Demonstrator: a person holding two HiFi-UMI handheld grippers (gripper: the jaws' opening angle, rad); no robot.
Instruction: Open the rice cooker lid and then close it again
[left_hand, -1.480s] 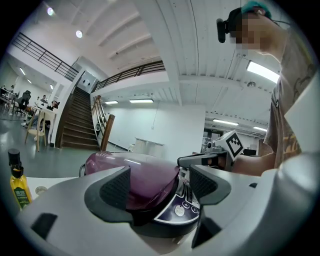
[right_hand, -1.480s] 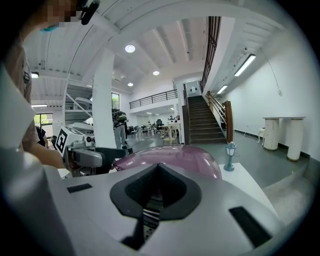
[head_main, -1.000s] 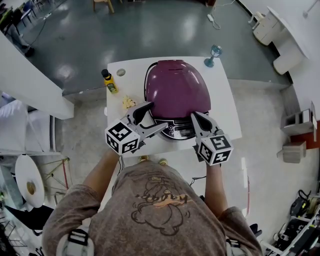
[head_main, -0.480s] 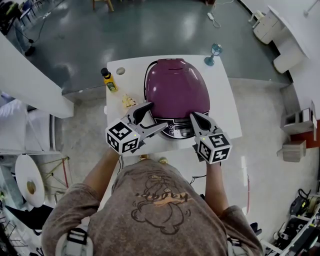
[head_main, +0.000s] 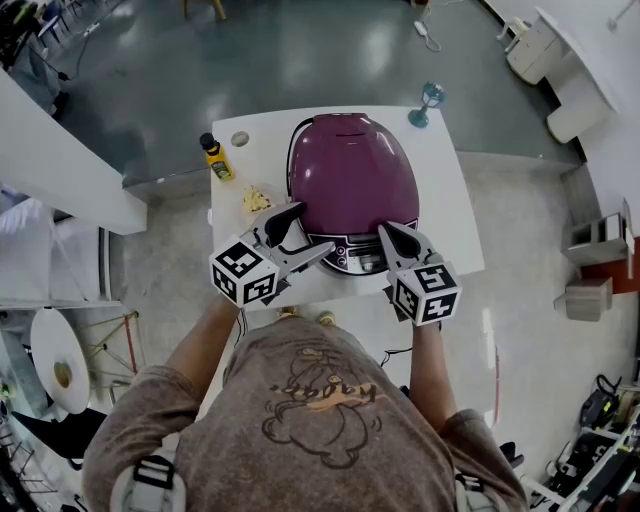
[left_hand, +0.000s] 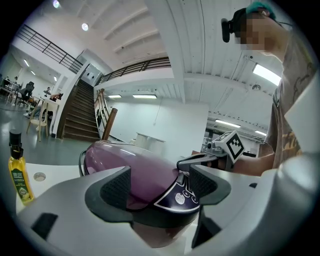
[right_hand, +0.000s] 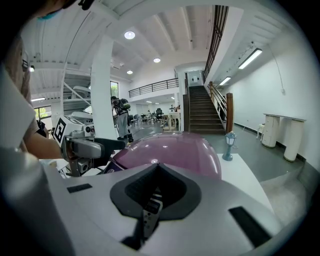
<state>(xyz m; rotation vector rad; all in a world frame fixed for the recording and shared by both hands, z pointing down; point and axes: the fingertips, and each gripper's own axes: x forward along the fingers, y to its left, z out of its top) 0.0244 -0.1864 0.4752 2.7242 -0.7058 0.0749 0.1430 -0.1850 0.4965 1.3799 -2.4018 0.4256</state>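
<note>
Between the parted jaws of the left gripper (left_hand: 160, 186): nothing held. The dark control panel (left_hand: 182, 194) of the glossy purple domed rice cooker (left_hand: 131, 167) stands just ahead, in line with the gap.

Right gripper (right_hand: 156, 169): jaws together, empty, pointed at the cooker's front right shoulder and close to it; contact cannot be told.

Cooker: lid down, set mid white surface (head_main: 445, 215). Long axis runs away from the person, panel end nearest, hinge judged at the far end. The grippers flank the panel end — the latch is judged to lie between them, above the panel, slightly nearer the left jaws.

Beyond: yellow oil bottle with dark cap (head_main: 214, 160) at the far left corner; small blue goblet-shaped ornament (head_main: 428, 105) at the far right — both well apart from the jaws.
</note>
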